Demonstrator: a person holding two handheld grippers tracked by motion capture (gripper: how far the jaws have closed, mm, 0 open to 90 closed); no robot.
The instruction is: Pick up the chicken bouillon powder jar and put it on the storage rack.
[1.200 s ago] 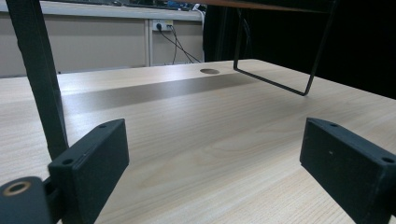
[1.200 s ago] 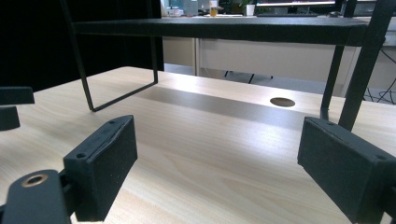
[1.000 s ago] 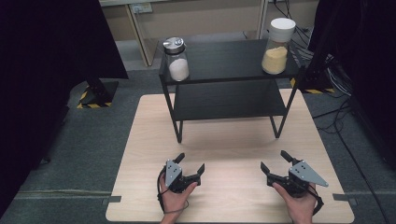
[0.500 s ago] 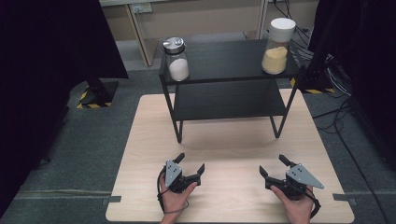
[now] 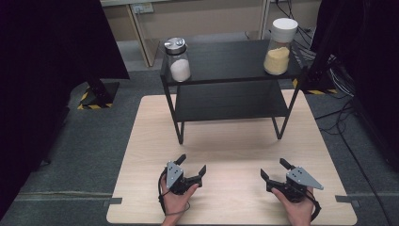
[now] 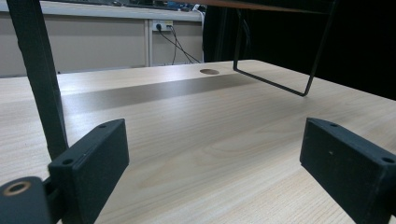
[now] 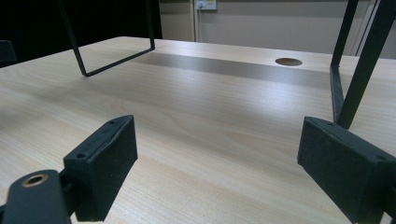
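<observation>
Well ahead of our left gripper point(image 5: 192, 165) and right gripper point(image 5: 273, 169), two jars point(image 5: 179, 60) point(image 5: 278, 46) stand on the shelf point(image 5: 235, 61) top. Both grippers rest low on the table point(image 5: 235, 141), jaws wide apart and empty, likely readied for reaching.

On the table point(image 5: 141, 155) a shelf rack point(image 5: 230, 89) stands toward the far edge — one jar point(image 5: 178, 60) at its top left, another jar point(image 5: 279, 46) at its top right — with both grippers near the front edge.

Two grippers: left gripper point(image 5: 192, 166), right gripper point(image 5: 273, 168). Two jars: white-filled jar point(image 5: 179, 61) far left, yellow-filled jar point(image 5: 278, 42) far right. One shelf rack point(image 5: 230, 101). One table point(image 5: 230, 146).
</observation>
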